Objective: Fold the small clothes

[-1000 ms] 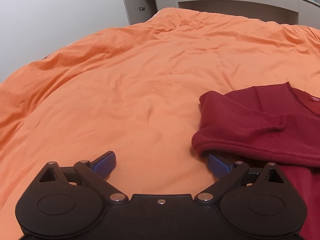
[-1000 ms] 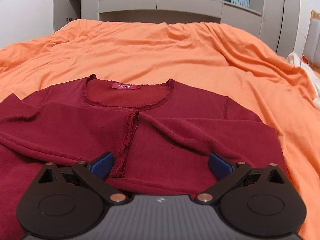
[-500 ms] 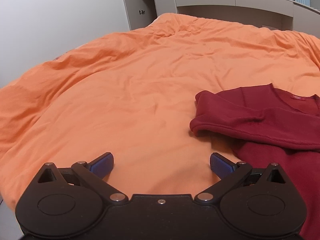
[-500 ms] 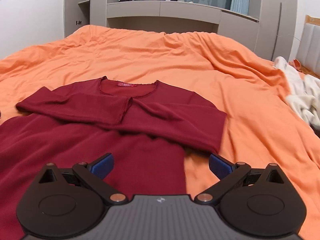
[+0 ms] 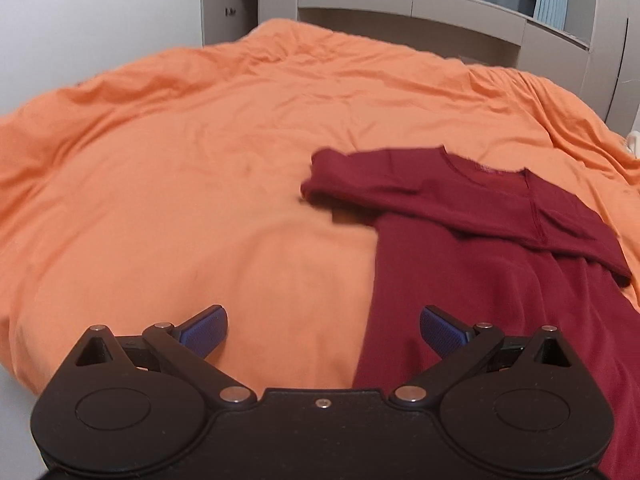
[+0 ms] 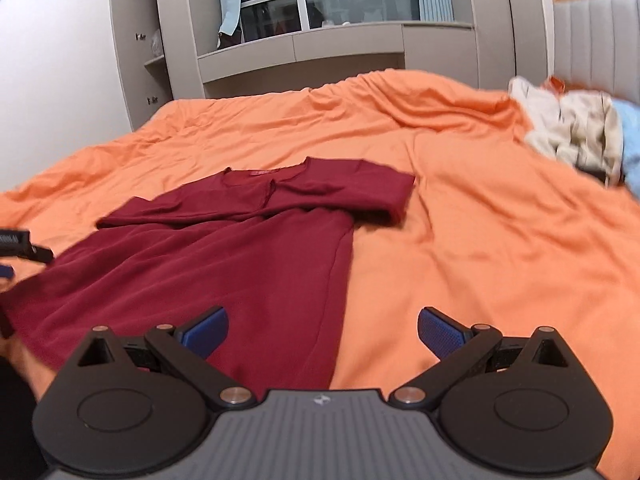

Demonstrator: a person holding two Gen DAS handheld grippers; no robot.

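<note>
A dark red long-sleeved top [image 5: 500, 264] lies flat on the orange bedspread [image 5: 200, 184], both sleeves folded across its chest. In the right wrist view the top [image 6: 224, 252] lies left of centre. My left gripper [image 5: 324, 330] is open and empty, over the top's left hem edge. My right gripper [image 6: 322, 330] is open and empty, over the top's right hem edge. The left gripper's tip [image 6: 16, 246] shows at the left edge of the right wrist view.
A pile of cream and blue clothes [image 6: 576, 132] lies at the far right of the bed near a grey headboard [image 6: 592, 40]. A grey wardrobe and shelf unit [image 6: 320, 40] stands behind the bed. The bed's near left edge [image 5: 16, 364] drops off.
Both grippers have pulled back and up from the folded sleeves toward the hem. The whole top now shows, with both sleeves left lying across the chest.
</note>
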